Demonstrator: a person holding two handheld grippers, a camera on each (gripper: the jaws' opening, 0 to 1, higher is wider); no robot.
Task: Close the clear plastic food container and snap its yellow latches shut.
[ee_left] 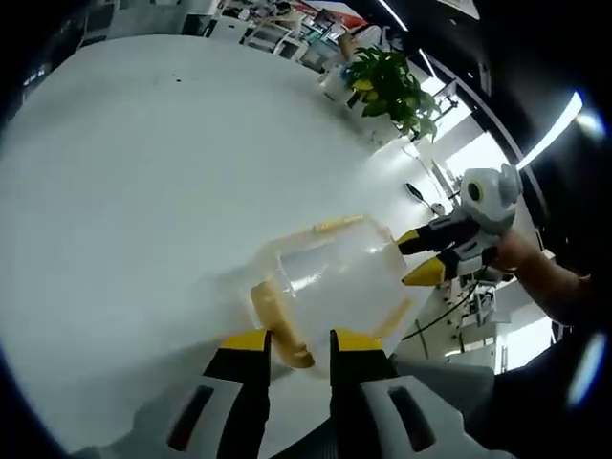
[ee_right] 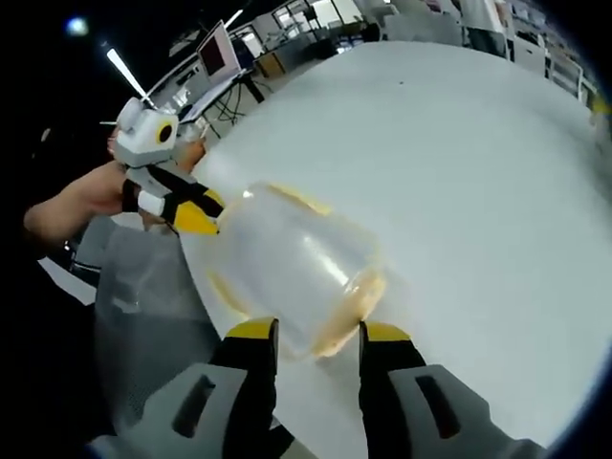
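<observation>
Close up in the left gripper view, left gripper (ee_left: 300,341) at the bottom edge, two yellow-tipped jaws set slightly apart, not clamped on anything, tips right at the near end of a clear plastic container (ee_left: 330,287). Between those tips, a yellow latch (ee_left: 280,325) on the container's near end, seemingly touching the left tip, though contact hard to judge. Container lying on a white table (ee_left: 143,191), with a second yellow strip (ee_left: 327,227) along its far edge. Beyond the container, to the right, the right gripper (ee_left: 426,256), held by a person's hand (ee_left: 521,253), two yellow tips pointing at the container's far side, spread a little, upper tip touching or nearly touching the plastic. Farther back, past the table's edge, a green potted plant (ee_left: 392,86) and blurred office furniture.

Seen from the other side in the right gripper view, right gripper (ee_right: 316,339) at the bottom, jaws apart, straddling the container's (ee_right: 292,273) near end without squeezing it. Yellow latch (ee_right: 349,311) just beside the right-hand tip. Container misty and see-through, resting near the edge of the white table (ee_right: 478,172). At upper left, the left gripper (ee_right: 196,212), gripped by a hand (ee_right: 91,196), yellow tip against the container's far end. Behind it, a monitor (ee_right: 218,50) and desks, small and blurred.
</observation>
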